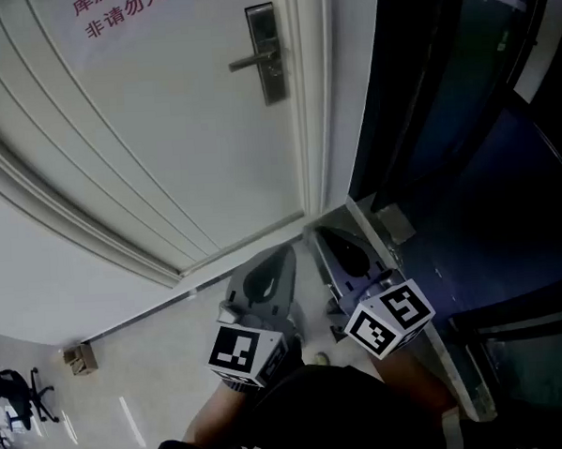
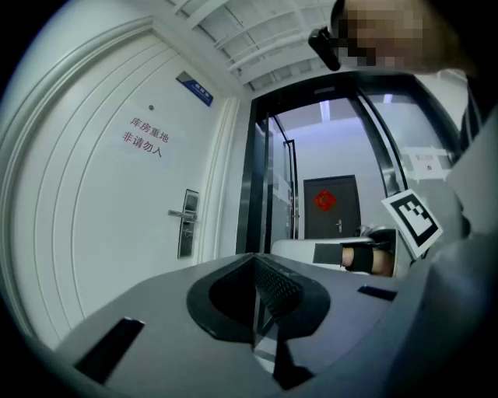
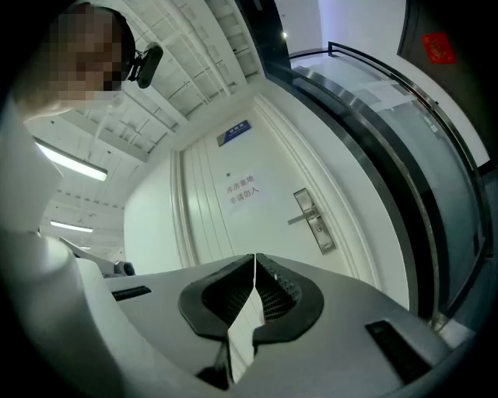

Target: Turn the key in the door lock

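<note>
The white door (image 1: 163, 131) carries a metal lock plate with a lever handle (image 1: 265, 53) at the top of the head view. I see no key in the lock or in either gripper. My left gripper (image 1: 284, 252) and right gripper (image 1: 317, 234) hang side by side low in front of the door's bottom corner, well short of the lock. Both are shut with nothing between the jaws. In the left gripper view the lock plate (image 2: 187, 223) is far ahead, left of the jaws of my left gripper (image 2: 255, 261). The right gripper view has the lock plate (image 3: 313, 221) up and right of my right gripper (image 3: 254, 260).
A dark glass partition and frame (image 1: 444, 116) stand right of the door jamb. A red-lettered notice (image 1: 120, 13) is on the door. A small door stop (image 1: 78, 358) and an office chair (image 1: 22, 397) are on the floor at the left. A dark door (image 2: 331, 206) lies beyond the glass.
</note>
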Demonstrator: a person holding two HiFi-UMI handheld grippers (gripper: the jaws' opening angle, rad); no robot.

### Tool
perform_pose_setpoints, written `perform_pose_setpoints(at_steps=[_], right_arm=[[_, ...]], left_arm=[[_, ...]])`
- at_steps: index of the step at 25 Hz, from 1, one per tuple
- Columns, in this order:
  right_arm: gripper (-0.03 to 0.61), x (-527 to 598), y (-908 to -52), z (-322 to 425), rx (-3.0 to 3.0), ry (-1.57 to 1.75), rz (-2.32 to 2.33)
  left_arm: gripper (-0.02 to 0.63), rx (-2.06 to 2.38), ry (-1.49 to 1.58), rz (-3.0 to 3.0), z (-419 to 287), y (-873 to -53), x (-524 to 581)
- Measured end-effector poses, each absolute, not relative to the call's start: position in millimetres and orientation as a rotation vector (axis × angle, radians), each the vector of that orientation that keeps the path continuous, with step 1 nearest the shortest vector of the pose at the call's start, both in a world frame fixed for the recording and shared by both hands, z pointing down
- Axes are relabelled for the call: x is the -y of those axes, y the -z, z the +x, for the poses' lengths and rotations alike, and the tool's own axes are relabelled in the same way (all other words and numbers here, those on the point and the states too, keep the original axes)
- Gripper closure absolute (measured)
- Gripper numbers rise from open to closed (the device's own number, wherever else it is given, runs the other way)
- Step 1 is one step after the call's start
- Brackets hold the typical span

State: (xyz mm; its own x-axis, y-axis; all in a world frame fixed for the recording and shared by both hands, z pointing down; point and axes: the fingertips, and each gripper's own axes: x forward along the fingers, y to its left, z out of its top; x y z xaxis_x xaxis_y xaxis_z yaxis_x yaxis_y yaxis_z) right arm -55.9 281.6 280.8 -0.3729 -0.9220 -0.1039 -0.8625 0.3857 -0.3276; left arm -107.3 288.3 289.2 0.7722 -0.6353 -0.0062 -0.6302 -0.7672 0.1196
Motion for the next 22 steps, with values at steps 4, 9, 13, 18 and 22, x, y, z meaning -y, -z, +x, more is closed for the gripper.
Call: perform_pose_setpoints(at_steps=[4,9,13,18,22], right_arm=[[0.563,-248,-283,-50,-2.367,0.315,-1.578],[0.563,-201,-280,-39,-2.351,0.308,-1.578],[0.563,-153,-278,-39,-2.342,0.310,-1.598],[0.563,-93,-270,-36,-2.321,0.289,-1.643],[0.563,-54,-270,-30,-2.296,0.274,-1.663]], left_arm=[[0.606,1.000,0.089,2.837,-101,-292,-251],[0.606,1.008,0.138,2.815,-96,-289,-195],[0.607,0.983,0.160,2.817,-90,-286,-146],[0.607,0.950,0.160,2.834,-83,-284,-86],[0.607,0.943,0.158,2.841,-80,-289,-43]])
